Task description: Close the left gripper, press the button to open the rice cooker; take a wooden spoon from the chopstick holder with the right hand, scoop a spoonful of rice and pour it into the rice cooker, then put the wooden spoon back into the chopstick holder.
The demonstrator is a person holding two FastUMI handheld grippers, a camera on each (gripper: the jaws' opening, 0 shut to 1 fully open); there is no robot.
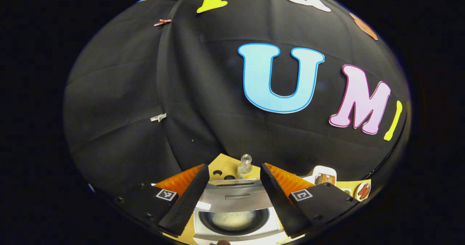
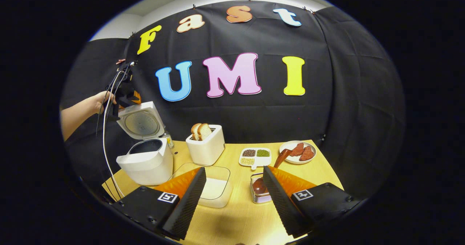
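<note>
Wooden spoon (image 2: 270,172) is leaning handle-up toward the table's (image 2: 232,216) far right corner, both grippers gaping.

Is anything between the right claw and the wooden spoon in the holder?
Nothing visible. The open right claw faces the brown wooden spoon, which leans in the clear chopstick holder just inside the claw's right finger; bare yellow table lies between.

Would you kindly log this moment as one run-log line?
rice cooker: lid open | left gripper: open above it | right gripper: open, empty | wooden spoon: in chopstick holder
</note>
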